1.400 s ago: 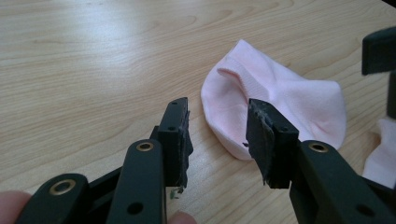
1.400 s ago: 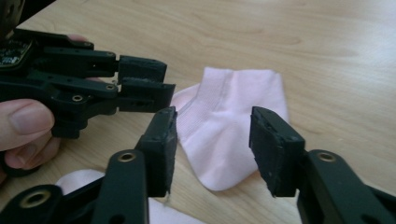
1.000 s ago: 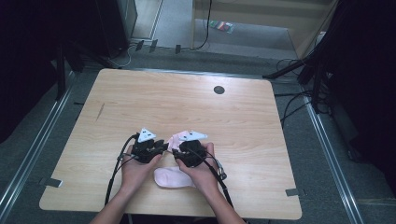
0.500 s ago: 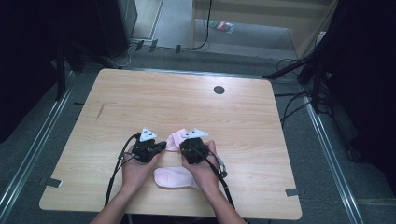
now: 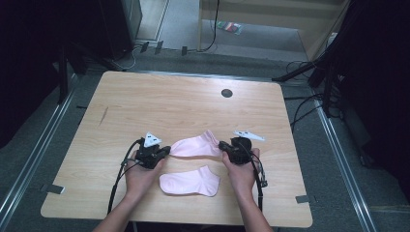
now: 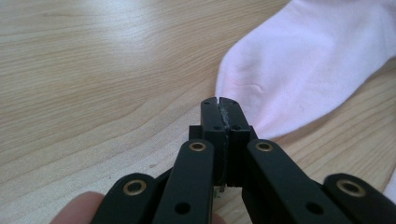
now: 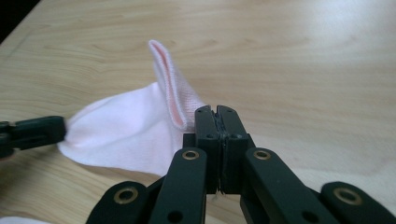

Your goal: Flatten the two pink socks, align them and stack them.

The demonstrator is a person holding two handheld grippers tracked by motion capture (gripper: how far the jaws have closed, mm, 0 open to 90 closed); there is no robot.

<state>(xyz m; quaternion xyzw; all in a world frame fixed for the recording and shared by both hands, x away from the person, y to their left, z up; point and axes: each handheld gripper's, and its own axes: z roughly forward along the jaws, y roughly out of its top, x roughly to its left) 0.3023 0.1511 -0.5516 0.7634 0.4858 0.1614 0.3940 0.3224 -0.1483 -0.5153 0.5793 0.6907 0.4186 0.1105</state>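
Observation:
Two pink socks are on the wooden table point(image 5: 145, 101). The farther sock point(image 5: 196, 146) is stretched flat between my two grippers. My left gripper point(image 5: 167, 151) is shut on its toe end, where the sock point(image 6: 299, 70) spreads beyond the closed tips point(image 6: 219, 100). My right gripper point(image 5: 223, 147) is shut on the cuff end. There the sock point(image 7: 126, 130) has its ribbed cuff edge standing up beside the closed tips point(image 7: 217, 109), and the left gripper point(image 7: 37, 133) shows at the far end. The nearer sock point(image 5: 188, 182) lies loose between the person's hands.
A small black round grommet point(image 5: 226, 93) sits in the table toward the far edge. A dark scuff point(image 5: 104, 115) marks the left part. Cables trail from both grippers along the forearms to the front edge. Grey floor and metal rails surround the table.
The two grippers were close together over the socks. They have drawn apart to left and right, pulling one sock out flat, slightly farther from the person, and leaving the other uncovered.

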